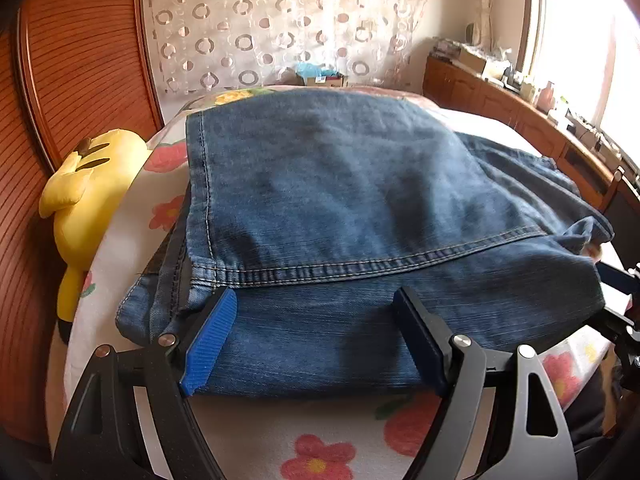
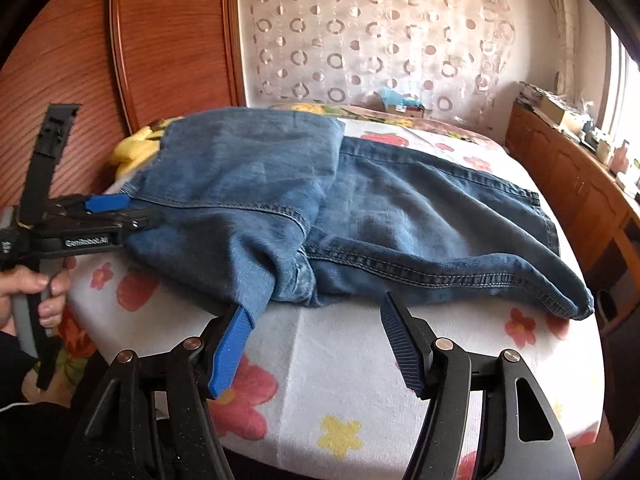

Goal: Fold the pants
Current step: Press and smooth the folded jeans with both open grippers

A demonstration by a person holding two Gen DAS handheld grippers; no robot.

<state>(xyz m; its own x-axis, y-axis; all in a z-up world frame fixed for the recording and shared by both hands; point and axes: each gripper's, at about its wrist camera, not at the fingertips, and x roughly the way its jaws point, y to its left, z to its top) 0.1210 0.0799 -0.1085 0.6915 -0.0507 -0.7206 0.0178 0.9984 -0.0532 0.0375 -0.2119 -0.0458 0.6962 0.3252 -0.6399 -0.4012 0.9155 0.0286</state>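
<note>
Working over a bed spread with a white sheet [image 2: 360,364] printed in red and yellow flowers, with blue denim pants [image 2: 248,184] lying folded on it toward the near left side, one hemmed layer doubled over on top and the darker part trailing off to the right across the mattress. Holding the left gripper [image 1: 314,296] spread wide, its blue-padded fingers [image 1: 210,340] straddling the near folded edge of the pants and resting against the cloth without clamping anything. Hovering the right gripper [image 2: 313,304] just in front of the near edge, also spread wide and gripping nothing, its left finger tip touching or nearly touching the drooping fold. Gripping the left tool's handle with a bare hand [image 2: 40,292] at the lower left of the right wrist view. Facing a reddish-brown ribbed wooden panel [image 1: 92,60] rising on the left, a sheer curtain [image 2: 380,32] patterned with rings hanging behind the far end of the bed, and a low wooden cabinet [image 2: 568,172] running along the right wall, cluttered on top under a bright window. Sitting wedged between the sheet and the wooden panel, a yellow plush toy [image 1: 92,184]; beyond the bed's far end, a cardboard box [image 1: 320,76] with something pale blue in it.
</note>
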